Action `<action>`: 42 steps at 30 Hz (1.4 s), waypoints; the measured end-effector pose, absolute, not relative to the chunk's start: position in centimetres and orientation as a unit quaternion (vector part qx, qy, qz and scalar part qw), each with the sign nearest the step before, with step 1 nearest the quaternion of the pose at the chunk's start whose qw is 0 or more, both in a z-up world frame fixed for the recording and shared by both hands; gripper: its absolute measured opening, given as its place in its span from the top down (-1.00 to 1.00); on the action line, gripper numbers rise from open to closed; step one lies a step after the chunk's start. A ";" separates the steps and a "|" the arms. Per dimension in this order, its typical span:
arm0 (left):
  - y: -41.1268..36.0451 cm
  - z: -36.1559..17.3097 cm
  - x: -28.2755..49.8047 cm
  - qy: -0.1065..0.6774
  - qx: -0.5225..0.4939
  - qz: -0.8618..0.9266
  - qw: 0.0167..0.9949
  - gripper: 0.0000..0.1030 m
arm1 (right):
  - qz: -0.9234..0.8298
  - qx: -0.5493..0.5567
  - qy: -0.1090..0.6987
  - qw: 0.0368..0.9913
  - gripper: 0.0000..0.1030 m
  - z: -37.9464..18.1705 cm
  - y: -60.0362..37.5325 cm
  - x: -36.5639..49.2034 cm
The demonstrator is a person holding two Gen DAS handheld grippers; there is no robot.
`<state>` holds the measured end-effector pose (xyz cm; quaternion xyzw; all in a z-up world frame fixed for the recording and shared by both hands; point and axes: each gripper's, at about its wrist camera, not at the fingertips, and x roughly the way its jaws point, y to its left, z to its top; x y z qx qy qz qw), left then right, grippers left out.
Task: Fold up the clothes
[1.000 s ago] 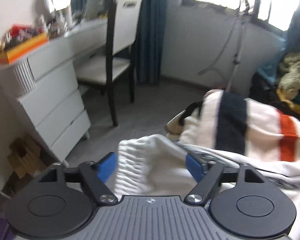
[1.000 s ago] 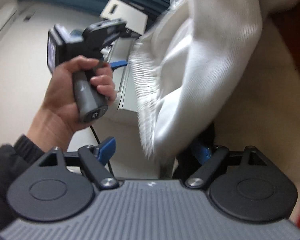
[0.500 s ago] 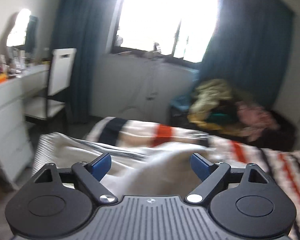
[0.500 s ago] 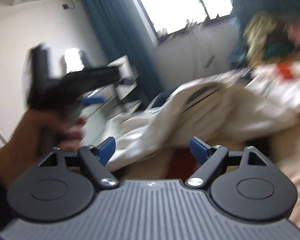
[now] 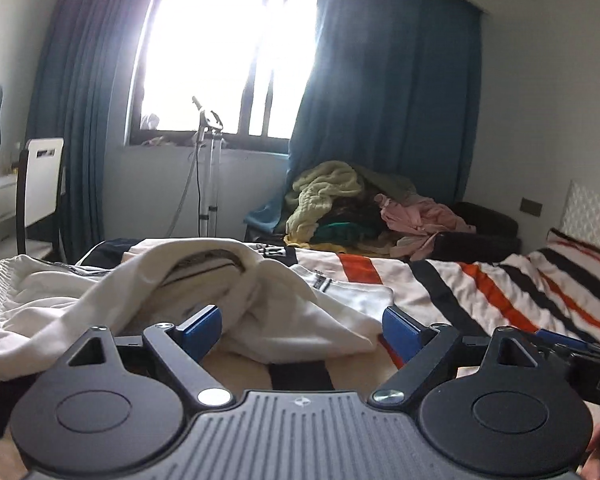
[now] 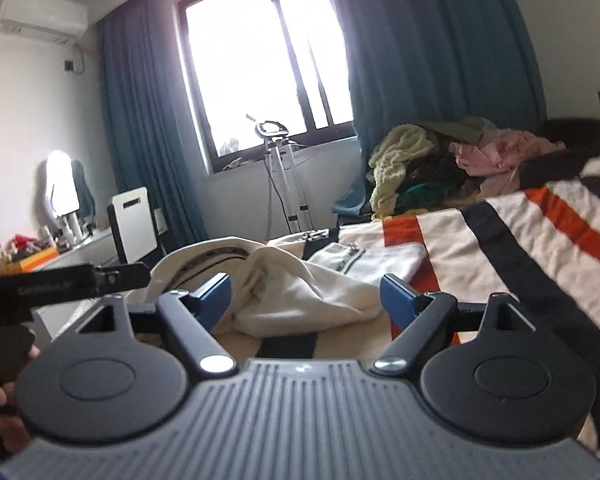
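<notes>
A cream-white garment (image 5: 204, 292) lies crumpled on the striped bedspread (image 5: 480, 280), with a ribbed hem at the far left. It also shows in the right wrist view (image 6: 300, 284). My left gripper (image 5: 300, 330) is open and empty, just short of the garment's near edge. My right gripper (image 6: 306, 298) is open and empty, level with the same heap. The left gripper's body (image 6: 60, 280) shows at the left of the right wrist view. The right gripper's body (image 5: 580, 364) shows at the right of the left wrist view.
A pile of unfolded clothes (image 5: 360, 208) sits beyond the bed below the blue curtain (image 5: 388, 100). A garment steamer stand (image 5: 208, 168) stands by the window. A white chair (image 5: 40, 184) and a white dresser (image 6: 72, 248) are at the left.
Both grippers let go of the white garment, which now lies on the bed. Both views swung from the dresser and floor to face the window.
</notes>
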<state>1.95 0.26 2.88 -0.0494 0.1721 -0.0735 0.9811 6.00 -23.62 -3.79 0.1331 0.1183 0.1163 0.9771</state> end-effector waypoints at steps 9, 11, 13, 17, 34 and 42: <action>-1.9 -2.3 1.4 0.183 -0.031 -0.073 0.980 -0.74 | 0.105 0.124 0.131 0.978 -0.63 -5.8 -22.7 6.8; -1.5 -2.8 2.1 0.198 -0.035 -0.070 0.977 -0.74 | 0.102 0.117 0.134 0.979 -0.63 -6.1 -22.3 6.9; -1.1 -2.9 2.5 0.205 -0.040 -0.071 0.975 -0.74 | 0.099 0.110 0.138 0.979 -0.63 -6.4 -22.0 7.0; -0.9 -3.0 2.6 0.206 -0.036 -0.072 0.975 -0.74 | 0.099 0.113 0.142 0.978 -0.63 -6.5 -22.0 7.0; -0.8 -3.1 2.3 0.202 -0.019 -0.049 0.978 -0.75 | 0.086 0.131 0.138 0.978 -0.62 -6.5 -22.7 6.4; -1.1 -4.2 4.4 0.229 0.010 -0.028 0.973 -0.75 | 0.082 0.149 0.158 0.973 -0.62 -7.0 -23.2 6.7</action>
